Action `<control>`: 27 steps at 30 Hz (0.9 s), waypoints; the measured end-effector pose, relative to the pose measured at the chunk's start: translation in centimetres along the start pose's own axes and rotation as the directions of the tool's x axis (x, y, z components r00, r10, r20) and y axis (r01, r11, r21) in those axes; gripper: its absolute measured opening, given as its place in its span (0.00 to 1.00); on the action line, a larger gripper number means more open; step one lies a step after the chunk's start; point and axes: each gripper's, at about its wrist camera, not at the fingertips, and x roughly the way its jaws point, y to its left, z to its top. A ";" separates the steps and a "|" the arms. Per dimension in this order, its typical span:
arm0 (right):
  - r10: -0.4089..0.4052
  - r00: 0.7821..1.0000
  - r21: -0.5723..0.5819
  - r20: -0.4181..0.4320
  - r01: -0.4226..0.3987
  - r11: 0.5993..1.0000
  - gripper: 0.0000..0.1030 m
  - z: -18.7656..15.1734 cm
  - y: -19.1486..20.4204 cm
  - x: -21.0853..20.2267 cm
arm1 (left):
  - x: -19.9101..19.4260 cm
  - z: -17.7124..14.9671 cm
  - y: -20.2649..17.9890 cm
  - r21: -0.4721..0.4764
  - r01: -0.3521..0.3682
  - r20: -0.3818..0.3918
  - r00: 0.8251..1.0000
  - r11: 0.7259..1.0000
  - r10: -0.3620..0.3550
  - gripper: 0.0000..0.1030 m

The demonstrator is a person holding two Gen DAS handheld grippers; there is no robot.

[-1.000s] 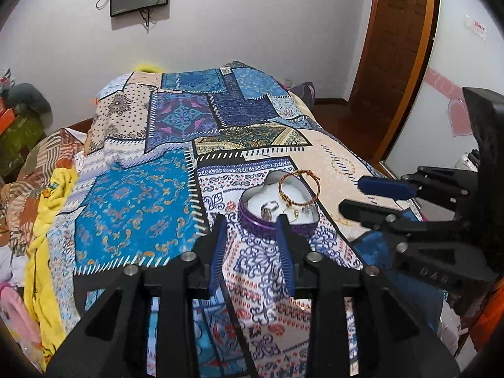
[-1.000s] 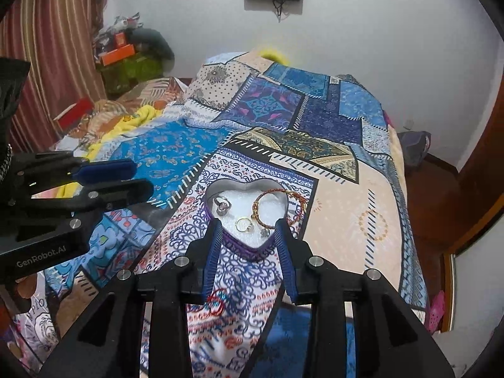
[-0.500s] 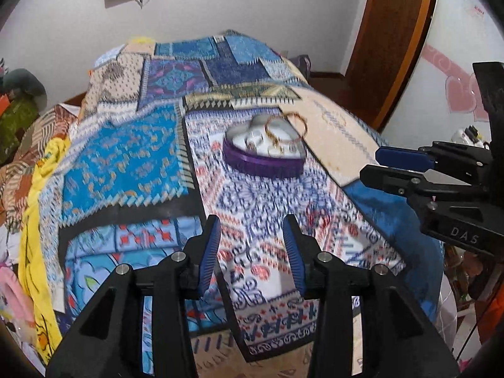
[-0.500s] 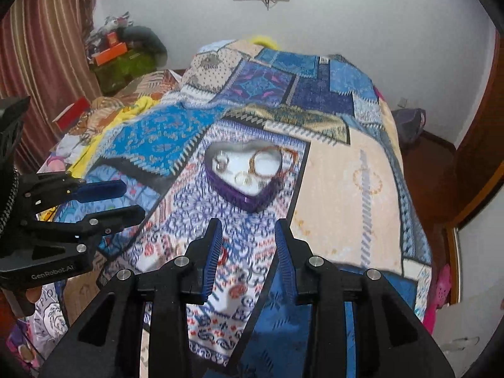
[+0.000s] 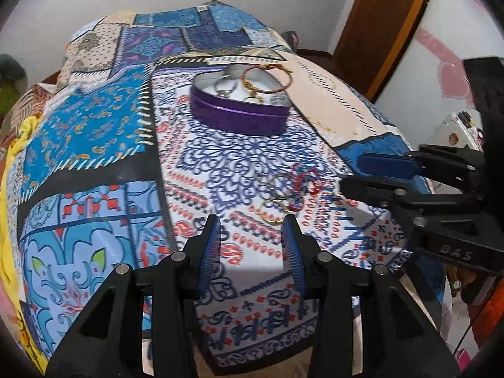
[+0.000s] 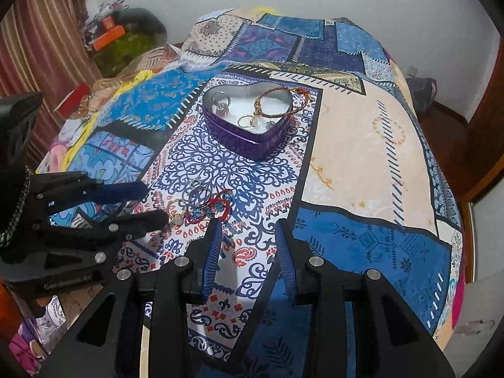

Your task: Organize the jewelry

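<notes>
A purple heart-shaped tin (image 5: 239,116) (image 6: 249,138) sits on the patterned bedspread, holding a gold bracelet (image 5: 267,78) (image 6: 277,102), rings and a silver piece (image 6: 220,102). Nearer me lies a loose pile: silver rings (image 5: 272,184) (image 6: 200,193), a gold ring (image 5: 272,212) (image 6: 176,209) and a red-and-blue beaded piece (image 5: 304,182) (image 6: 217,208). My left gripper (image 5: 252,236) is open and empty, just short of the gold ring. My right gripper (image 6: 249,236) is open and empty, just right of the pile; it also shows in the left wrist view (image 5: 378,173).
The bedspread (image 6: 362,145) covers a bed whose foot edge drops off below the grippers. Clothes and clutter (image 6: 119,44) lie on the left side. A wooden door (image 5: 378,25) stands at the right.
Both grippers have pulled back from the heart tin toward the foot of the bed and lowered. The loose pile of rings and beaded piece has come into view just ahead of them.
</notes>
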 end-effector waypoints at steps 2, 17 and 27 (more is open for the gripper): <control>0.003 1.000 0.005 -0.003 -0.003 1.000 0.31 0.0 -0.2 0.1 | 0.0 -0.1 -0.4 0.010 0.014 0.001 1.000 1.000 -0.014 0.39; 0.048 0.998 -0.019 -0.033 -0.049 0.999 0.31 1.1 0.0 1.3 | 1.5 0.5 -0.4 0.040 0.031 0.022 0.999 0.999 -0.032 0.25; 0.072 0.995 -0.092 -0.074 -0.078 0.993 0.31 2.0 1.8 2.9 | 1.2 0.5 0.9 0.009 0.002 0.041 0.999 1.000 -0.002 0.08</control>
